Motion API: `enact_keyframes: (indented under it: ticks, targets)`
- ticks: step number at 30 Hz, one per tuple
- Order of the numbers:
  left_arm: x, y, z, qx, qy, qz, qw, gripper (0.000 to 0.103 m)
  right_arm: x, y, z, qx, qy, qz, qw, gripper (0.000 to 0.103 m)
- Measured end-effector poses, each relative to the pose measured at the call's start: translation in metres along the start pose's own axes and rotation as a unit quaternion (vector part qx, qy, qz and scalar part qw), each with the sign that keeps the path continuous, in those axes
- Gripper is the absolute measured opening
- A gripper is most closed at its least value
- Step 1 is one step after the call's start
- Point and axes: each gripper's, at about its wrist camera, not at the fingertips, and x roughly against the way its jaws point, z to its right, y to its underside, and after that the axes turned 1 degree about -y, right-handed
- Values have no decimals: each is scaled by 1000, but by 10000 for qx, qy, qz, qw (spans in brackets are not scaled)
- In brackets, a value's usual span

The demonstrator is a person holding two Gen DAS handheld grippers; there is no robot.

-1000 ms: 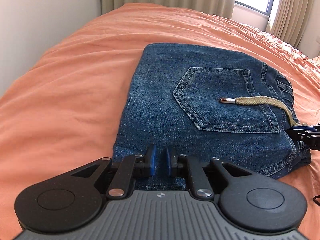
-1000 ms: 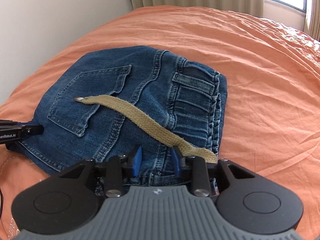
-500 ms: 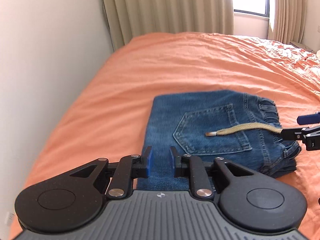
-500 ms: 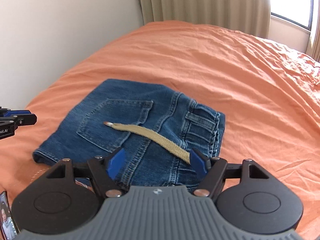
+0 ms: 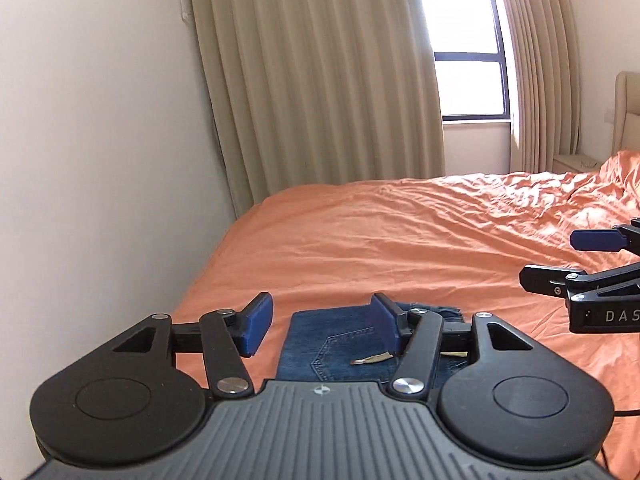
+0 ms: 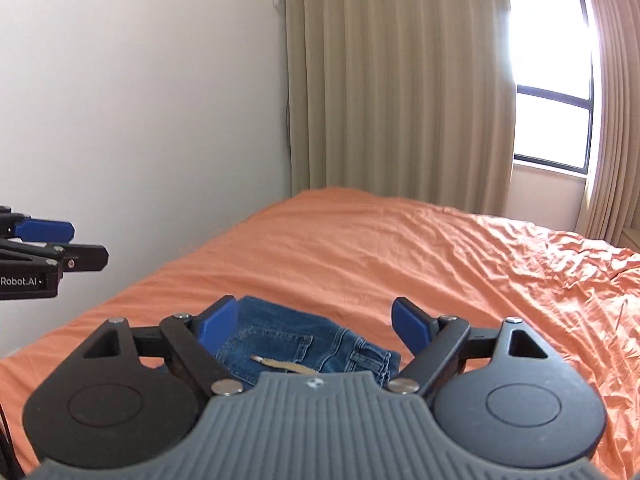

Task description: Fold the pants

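The blue jeans (image 5: pixel 332 344) lie folded into a compact rectangle on the orange bed, back pocket up, with a tan drawstring (image 5: pixel 370 359) across the pocket. They also show in the right wrist view (image 6: pixel 296 344), partly hidden by the gripper body. My left gripper (image 5: pixel 320 326) is open and empty, raised above and behind the jeans. My right gripper (image 6: pixel 316 324) is open wide and empty, also raised clear of the jeans. The right gripper (image 5: pixel 588 256) shows at the right edge of the left wrist view; the left gripper (image 6: pixel 60 244) shows at the left edge of the right wrist view.
The orange bedsheet (image 5: pixel 400 240) stretches far and right, wrinkled toward the right. A white wall (image 5: pixel 100 160) runs along the bed's left side. Beige curtains (image 5: pixel 320 80) and a window (image 5: pixel 468 88) stand behind the bed. A headboard (image 5: pixel 628 108) is at far right.
Both grippers have opened, let go of the jeans, and lifted up and back. The jeans now sit low and small in both views, still folded.
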Motion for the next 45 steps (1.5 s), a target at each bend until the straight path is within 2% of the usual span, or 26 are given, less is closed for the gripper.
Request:
enact_keyframes:
  ticks: [2, 4, 7, 14, 17, 20, 24, 28, 45]
  targets:
    - [21, 3, 6, 146, 40, 94, 9998, 77, 27, 1, -4, 36, 39, 195, 9998, 80]
    - [42, 8, 13, 184, 19, 308, 9994, 93, 53, 4, -9, 128, 22, 373, 9992, 80]
    - [62, 17, 22, 247, -84, 450, 9986, 101, 85, 17, -17, 205, 83, 483, 9986, 81]
    - [60, 54, 33, 535, -378, 198, 9977, 101, 107, 68, -27, -130, 227, 162, 9995, 81]
    - [43, 74, 37, 576, -554, -176, 9966, 101, 97, 92, -27, -174, 331, -127, 9992, 81]
    - [26, 91, 40, 724, -498, -535, 9947, 101, 82, 110, -29, -89, 584, -269, 9979, 81]
    - [9, 106, 46, 940, -332, -745, 9922, 101, 63, 130, -29, -123, 780, -542, 9954, 81]
    - [0, 113, 51, 1087, 76, -916, 9898, 101, 55, 136, -20, -426, 730, -670, 9942, 81]
    - [-7, 118, 61, 964, -87, -1093, 9893, 101, 39, 135, -13, -537, 623, -841, 9931, 81]
